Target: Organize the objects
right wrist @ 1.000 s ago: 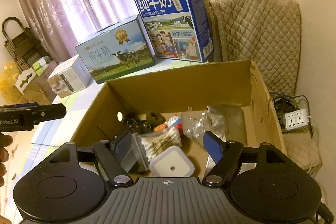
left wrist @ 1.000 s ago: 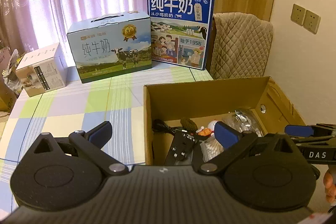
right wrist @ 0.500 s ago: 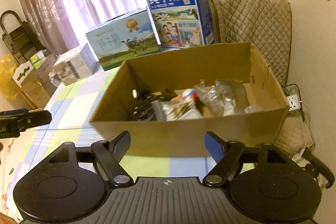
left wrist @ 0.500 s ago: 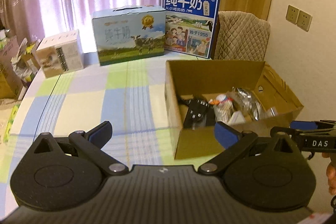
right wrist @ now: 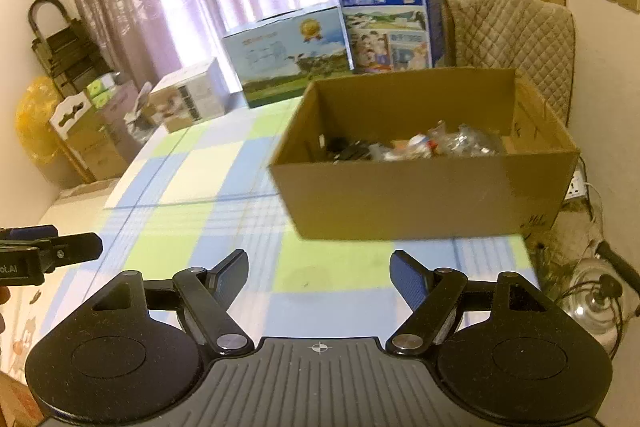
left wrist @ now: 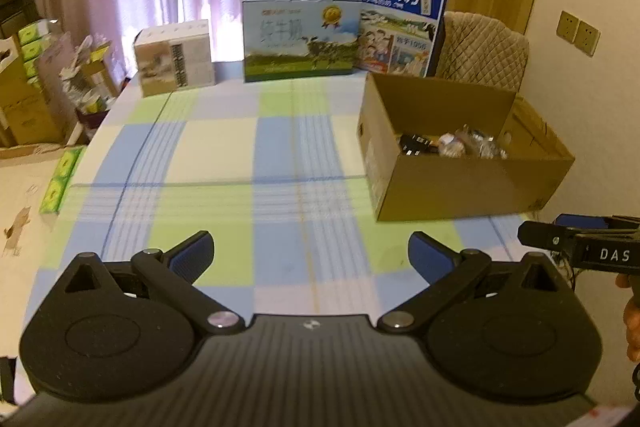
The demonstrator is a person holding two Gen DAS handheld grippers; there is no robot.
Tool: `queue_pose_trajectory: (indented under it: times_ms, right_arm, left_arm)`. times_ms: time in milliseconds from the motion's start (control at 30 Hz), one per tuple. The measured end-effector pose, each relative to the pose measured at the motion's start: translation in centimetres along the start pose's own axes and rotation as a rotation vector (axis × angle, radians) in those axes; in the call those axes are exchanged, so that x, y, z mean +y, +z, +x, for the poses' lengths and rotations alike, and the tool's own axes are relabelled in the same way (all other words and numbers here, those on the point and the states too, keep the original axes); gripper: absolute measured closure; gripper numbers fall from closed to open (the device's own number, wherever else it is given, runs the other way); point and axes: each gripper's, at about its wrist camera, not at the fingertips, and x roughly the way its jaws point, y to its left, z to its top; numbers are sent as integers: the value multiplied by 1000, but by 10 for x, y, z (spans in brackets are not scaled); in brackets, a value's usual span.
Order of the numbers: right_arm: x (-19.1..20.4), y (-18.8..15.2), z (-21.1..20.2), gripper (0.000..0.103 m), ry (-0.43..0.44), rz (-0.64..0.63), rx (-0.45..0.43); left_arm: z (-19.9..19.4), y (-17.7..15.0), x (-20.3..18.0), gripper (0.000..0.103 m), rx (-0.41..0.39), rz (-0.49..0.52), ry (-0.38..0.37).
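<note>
Both of your grippers, left (left wrist: 310, 257) and right (right wrist: 318, 273), had drawn back from the cardboard box (right wrist: 420, 199) at the table's right, fingers spread and empty, suggesting the sorting was finished.

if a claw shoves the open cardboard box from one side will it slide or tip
The box is low and wide and sits flat on the tablecloth, so it would probably slide rather than tip. Its contents look small and loose, so it is likely light. The thin walls may flex, and the cloth might bunch.
</note>
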Motion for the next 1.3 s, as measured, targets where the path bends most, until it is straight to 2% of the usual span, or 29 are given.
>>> queue_pose_trajectory:
  times_ms: [467, 733, 1000, 1300]
  right_arm:
    - [65, -53, -24, 28, 34, -37, 30]
    - [98, -77, -27, 28, 60, -69, 64]
    - [117, -89, -26, 28, 75, -94, 82]
    - [129, -95, -20, 28, 86, -112, 103]
  left_arm:
    - [-54, -56, 44, 1, 31, -18, 35]
    - [-67, -81, 63, 1, 62, -32, 54]
    - [-74, -101, 75, 1, 87, -46, 65]
    - [-77, -107, 80, 1, 92, -57, 71]
